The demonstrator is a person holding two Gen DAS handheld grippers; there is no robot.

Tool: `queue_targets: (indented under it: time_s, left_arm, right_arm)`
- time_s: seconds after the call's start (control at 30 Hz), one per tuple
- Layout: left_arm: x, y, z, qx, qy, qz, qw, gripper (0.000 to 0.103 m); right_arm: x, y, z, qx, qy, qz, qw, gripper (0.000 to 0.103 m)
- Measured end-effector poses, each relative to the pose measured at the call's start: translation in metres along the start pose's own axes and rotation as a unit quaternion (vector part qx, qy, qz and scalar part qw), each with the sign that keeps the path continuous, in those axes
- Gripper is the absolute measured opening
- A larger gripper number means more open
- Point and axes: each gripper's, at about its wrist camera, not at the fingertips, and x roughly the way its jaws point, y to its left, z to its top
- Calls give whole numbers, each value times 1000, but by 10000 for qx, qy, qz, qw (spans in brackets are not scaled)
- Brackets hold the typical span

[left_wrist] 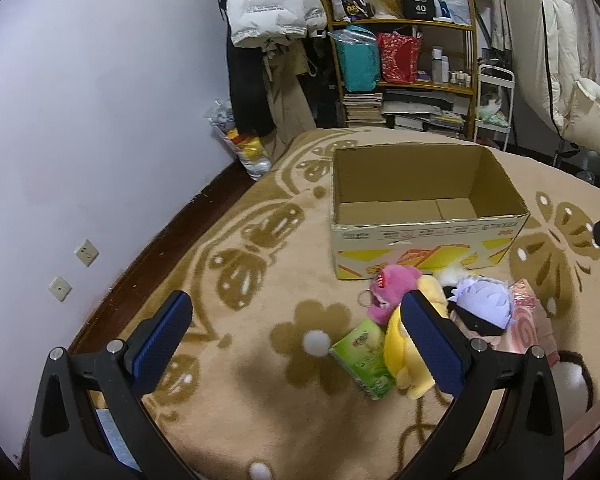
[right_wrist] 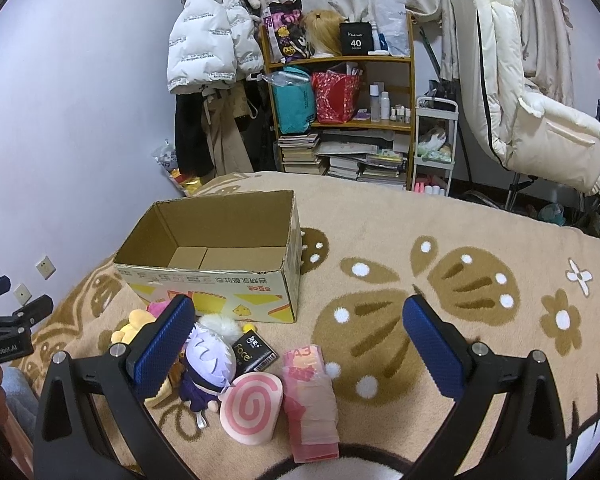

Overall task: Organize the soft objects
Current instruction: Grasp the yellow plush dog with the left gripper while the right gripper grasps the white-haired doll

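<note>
We hold both grippers wide open and empty above the blanket (right_wrist: 440, 220). The plush pile sits just before the empty cardboard box (left_wrist: 420, 236): the yellow plush (left_wrist: 404, 356) lies beside the left gripper (left_wrist: 296, 340), the purple-haired doll (right_wrist: 210, 360) beside the right gripper (right_wrist: 298, 344).

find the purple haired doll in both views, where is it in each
Left wrist: the purple haired doll lies right of centre, just past the right finger, in front of the box.
Right wrist: it lies lower left, beside the left finger.
Shared landmark: the cardboard box, open and just behind the doll.
</note>
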Motion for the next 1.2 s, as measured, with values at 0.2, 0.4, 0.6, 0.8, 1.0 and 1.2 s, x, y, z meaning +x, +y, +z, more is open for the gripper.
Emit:
queue_targets:
  time_s: [0.2,0.4,0.6,0.8,1.0,1.2]
  left_arm:
    - [17,-11,3,73,189,-187,9996,103]
    - [35,-30,4,321,323,-279,9986,103]
    - [52,-47,3,528,457,-445,9966,103]
    - [67,-60,0,612,597,-630,9943,103]
    - [82,-72,-3,673,840,-733,9915,103]
    - [88,-85,-10,824,1046,-918,9868,103]
  right_arm:
    - [15,-3,0,125,223,70,9996,103]
    - [40,-5,-3,249,606,317,9974,103]
    - [65,4,-8,94,982,386,9944,103]
    - [84,14,-12,-120,1195,650,9906,103]
    - [99,20,-16,-154,1441,944,9849,100]
    - [108,21,-20,-113,1599,1162,9802,90]
